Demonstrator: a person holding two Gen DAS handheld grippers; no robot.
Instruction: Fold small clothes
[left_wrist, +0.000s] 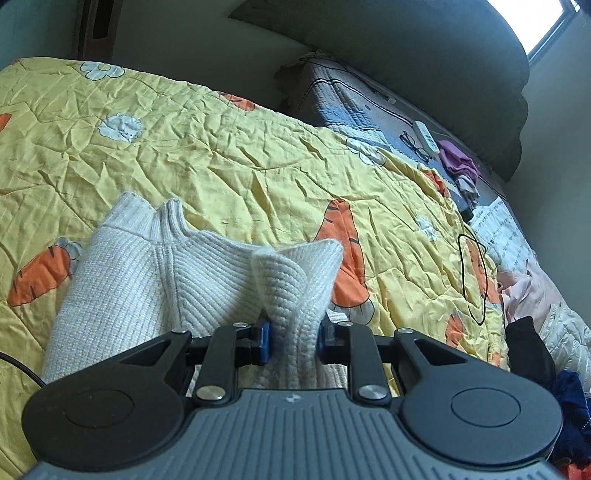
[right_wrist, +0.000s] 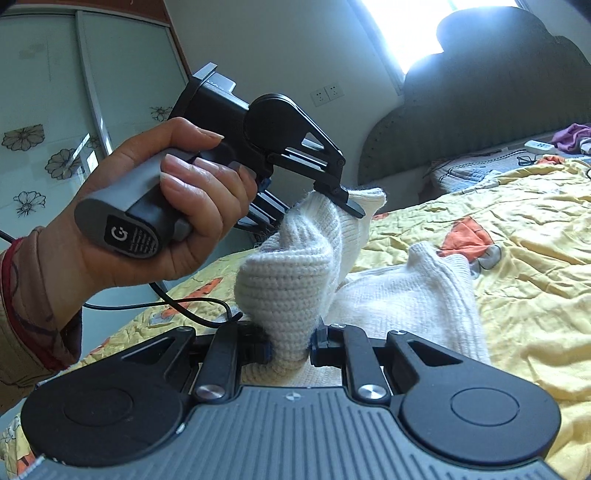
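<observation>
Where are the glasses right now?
In the left wrist view, the glasses lie at upper right on the blue quilt, beside the white remote, near the headboard.

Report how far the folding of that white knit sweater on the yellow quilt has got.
Done: little; no finished fold shows, and the white sweater lies partly spread on the yellow quilt. In hand: the left claw and the right claw each pinch a bunched bit of knit, lifted off the bed. Left: laying that edge over and finishing; more clothes wait at the quilt's edge.
</observation>
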